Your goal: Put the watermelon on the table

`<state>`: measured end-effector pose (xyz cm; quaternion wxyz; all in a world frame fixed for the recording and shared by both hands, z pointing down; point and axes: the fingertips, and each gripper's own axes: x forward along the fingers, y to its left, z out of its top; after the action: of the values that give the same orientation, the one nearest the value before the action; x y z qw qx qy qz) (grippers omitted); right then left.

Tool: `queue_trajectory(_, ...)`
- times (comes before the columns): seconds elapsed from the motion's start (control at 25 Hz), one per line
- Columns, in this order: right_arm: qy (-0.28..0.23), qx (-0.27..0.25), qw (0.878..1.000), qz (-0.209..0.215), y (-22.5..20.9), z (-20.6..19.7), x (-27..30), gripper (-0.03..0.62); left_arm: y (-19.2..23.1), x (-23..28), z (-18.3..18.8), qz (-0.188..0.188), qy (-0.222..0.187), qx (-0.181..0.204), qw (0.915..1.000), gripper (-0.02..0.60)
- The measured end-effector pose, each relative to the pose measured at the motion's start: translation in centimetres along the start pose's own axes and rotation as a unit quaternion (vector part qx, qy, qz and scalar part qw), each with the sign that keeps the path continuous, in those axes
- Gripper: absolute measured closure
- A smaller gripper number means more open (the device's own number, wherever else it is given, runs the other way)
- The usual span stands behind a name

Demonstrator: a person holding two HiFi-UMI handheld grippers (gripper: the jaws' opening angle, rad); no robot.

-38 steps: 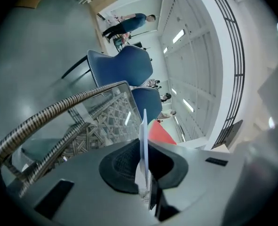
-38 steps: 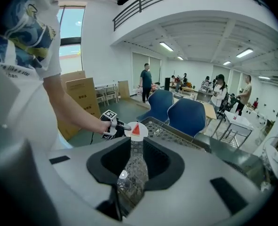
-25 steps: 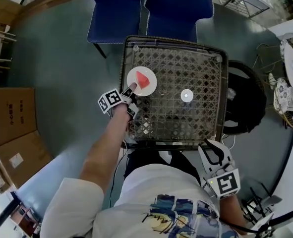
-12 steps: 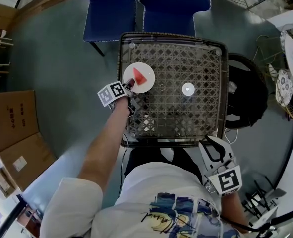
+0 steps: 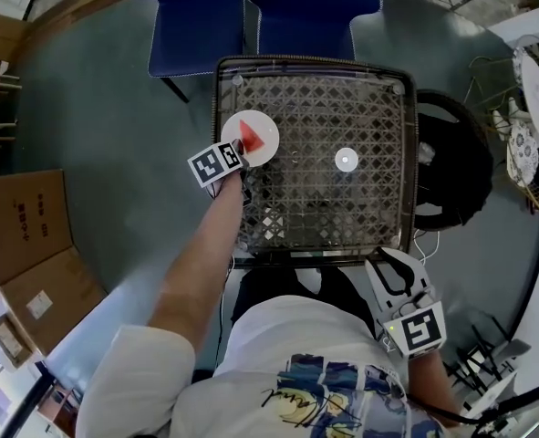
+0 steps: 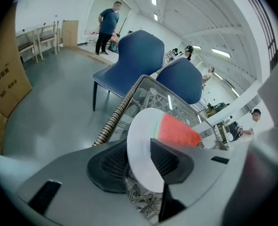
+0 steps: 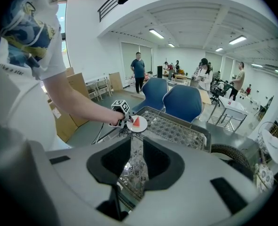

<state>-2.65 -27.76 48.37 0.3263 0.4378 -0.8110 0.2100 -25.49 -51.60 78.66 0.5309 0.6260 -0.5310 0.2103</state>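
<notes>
**On the worktop (image 5: 342,108), watermelon (image 5: 248,133) sits on its plate (image 5: 265,144)**

Near the far left corner, the watermelon lies on a white plate. The left hand-held gripper (image 5: 235,156) has just been spreading its jaws, and the plate's rim stands between them, no longer pinched. The right hand-held gripper (image 5: 392,270) hangs spread and empty off the near right corner.

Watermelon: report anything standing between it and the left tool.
Only its own white plate: the rim sits between the left tool's jaws, which have just been opening, and the watermelon lies just beyond on it. Nothing else intervenes.
</notes>
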Motion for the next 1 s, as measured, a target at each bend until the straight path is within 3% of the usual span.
queue_trajectory(0.4,-0.007,0.007,1.000,-0.007,-0.3,-0.9,-1.0,0.510,0.6,0.2,0.2,0.066,0.004,0.057,0.9962,0.425)
queue_trajectory(0.6,-0.008,0.007,1.000,-0.009,-0.4,-1.5,-1.5,0.510,0.4,-0.1,0.8,0.103,-0.008,0.130,0.9862,0.425)
queue_trajectory(0.84,-0.018,-0.005,1.000,0.000,-0.8,-1.9,-1.8,0.510,0.8,-2.4,1.6,0.102,-0.038,0.124,0.9863,0.425)
queue_trajectory(1.0,-0.034,-0.027,0.999,0.014,-1.2,-2.0,-2.6,0.510,0.4,-6.0,1.2,0.080,-0.069,0.096,0.9897,0.426)
